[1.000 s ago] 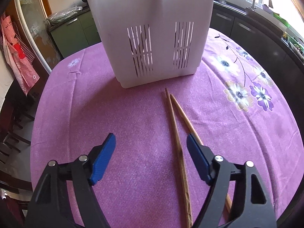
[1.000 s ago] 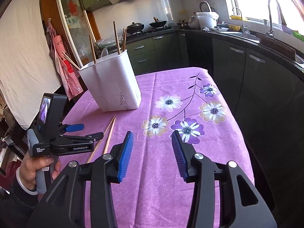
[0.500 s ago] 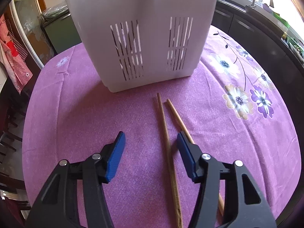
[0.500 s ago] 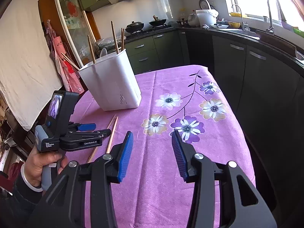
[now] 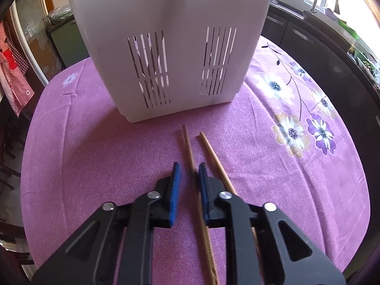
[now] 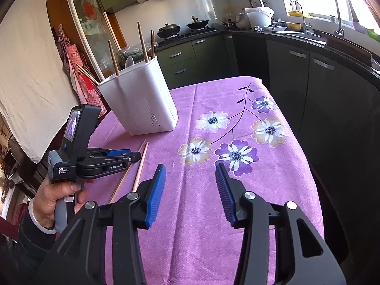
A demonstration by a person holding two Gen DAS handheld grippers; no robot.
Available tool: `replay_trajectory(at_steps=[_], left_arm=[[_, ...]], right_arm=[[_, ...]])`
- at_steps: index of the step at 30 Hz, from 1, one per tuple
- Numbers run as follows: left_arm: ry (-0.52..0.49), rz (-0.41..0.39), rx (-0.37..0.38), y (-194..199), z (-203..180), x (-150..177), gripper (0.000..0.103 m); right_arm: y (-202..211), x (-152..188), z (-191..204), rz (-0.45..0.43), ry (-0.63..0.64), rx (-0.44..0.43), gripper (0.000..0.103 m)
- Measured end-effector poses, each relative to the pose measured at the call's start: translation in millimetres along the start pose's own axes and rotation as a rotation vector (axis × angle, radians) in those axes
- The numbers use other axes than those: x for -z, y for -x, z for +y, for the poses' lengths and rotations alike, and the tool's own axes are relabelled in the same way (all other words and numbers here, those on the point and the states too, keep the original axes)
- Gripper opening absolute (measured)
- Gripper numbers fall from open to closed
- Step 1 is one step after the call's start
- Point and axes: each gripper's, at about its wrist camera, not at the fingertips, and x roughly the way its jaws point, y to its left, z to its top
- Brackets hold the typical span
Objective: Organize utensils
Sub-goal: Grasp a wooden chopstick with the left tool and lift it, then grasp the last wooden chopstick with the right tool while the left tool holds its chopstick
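Two wooden chopsticks lie side by side on the purple tablecloth before a white slotted utensil holder (image 5: 171,54). My left gripper (image 5: 188,168) has its blue pads nearly closed around the left chopstick (image 5: 187,144); a small gap still shows on each side of it. The right chopstick (image 5: 213,154) lies just outside the right pad. In the right wrist view the holder (image 6: 140,104) has several chopsticks and a spoon standing in it, and the left gripper (image 6: 136,156) is low over the chopsticks (image 6: 140,166). My right gripper (image 6: 188,173) is open and empty above the cloth.
The flowered purple tablecloth (image 6: 237,190) covers a round table. Dark kitchen cabinets (image 6: 320,76) and a sink counter run along the right. A red checked apron (image 6: 73,64) hangs at the left behind the holder.
My left gripper has moved forward and down over the left chopstick and its jaws have closed from wide open to nearly shut. The right gripper has stayed still and open.
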Motion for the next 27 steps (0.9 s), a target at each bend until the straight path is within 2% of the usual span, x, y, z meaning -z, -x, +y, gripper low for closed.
replay_trajectory(at_steps=[7, 13, 27], left_arm=[[0.0, -0.014, -0.014, 5, 11, 8, 0.005], [0.018, -0.064, -0.018, 32, 25, 13, 0.005], [0.025, -0.299, 0.009, 157, 38, 36, 0.005]], right_arm=[[3, -1, -1, -0.007, -0.005, -0.002, 0.045], [8, -3, 0, -0.019, 0.001, -0.001, 0.045], [22, -3, 18, -0.037, 0.039, -0.017, 0.045]])
